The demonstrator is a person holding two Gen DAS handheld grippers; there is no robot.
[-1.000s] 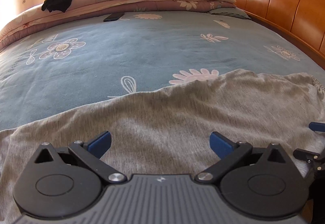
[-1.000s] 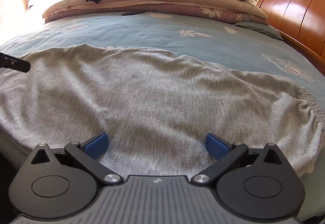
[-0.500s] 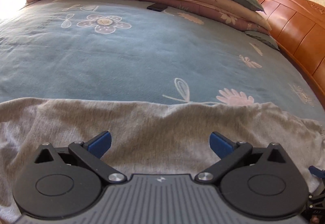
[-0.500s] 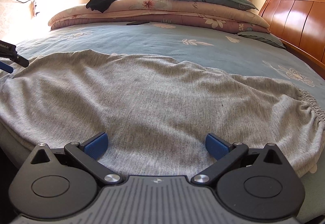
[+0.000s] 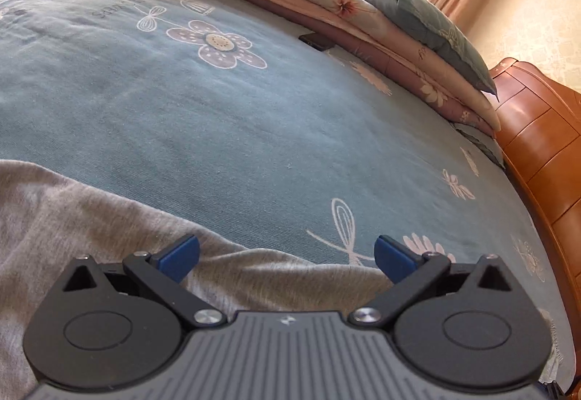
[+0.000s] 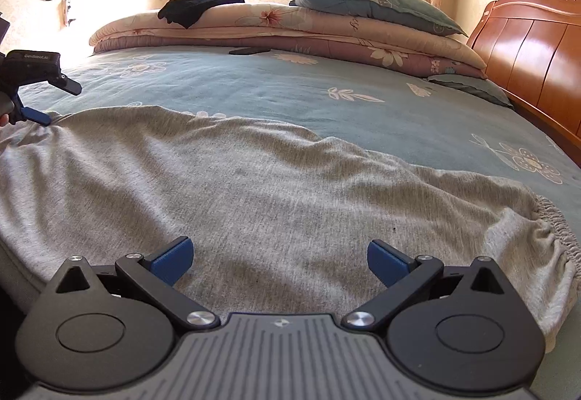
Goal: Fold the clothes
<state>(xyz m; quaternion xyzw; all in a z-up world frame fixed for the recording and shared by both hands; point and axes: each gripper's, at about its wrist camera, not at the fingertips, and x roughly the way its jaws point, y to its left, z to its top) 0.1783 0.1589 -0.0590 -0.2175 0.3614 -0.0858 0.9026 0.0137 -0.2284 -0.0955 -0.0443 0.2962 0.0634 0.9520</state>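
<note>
A grey knit garment (image 6: 254, 189) lies spread across the near part of the bed, its elastic waistband (image 6: 555, 218) bunched at the right. My right gripper (image 6: 277, 260) hovers open over the garment's near edge, nothing between its blue pads. My left gripper (image 5: 287, 254) is open above the garment's far left edge (image 5: 90, 218), tilted toward the bedspread. In the right wrist view the left gripper (image 6: 43, 102) shows at the far left, its lower blue finger (image 6: 34, 115) at the cloth's corner; whether it touches the cloth I cannot tell.
The blue floral bedspread (image 6: 326, 88) stretches beyond the garment. Folded quilts (image 6: 290, 33) with a grey-blue pillow (image 6: 370, 4) and a black garment (image 6: 199, 6) are stacked at the far side. A dark flat object (image 6: 248, 50) lies before them. A wooden headboard (image 6: 537, 48) stands right.
The left gripper has swung left and tilted, moving from mid-garment to its far left edge. The right gripper has drifted slightly back and up. Both stayed open.
</note>
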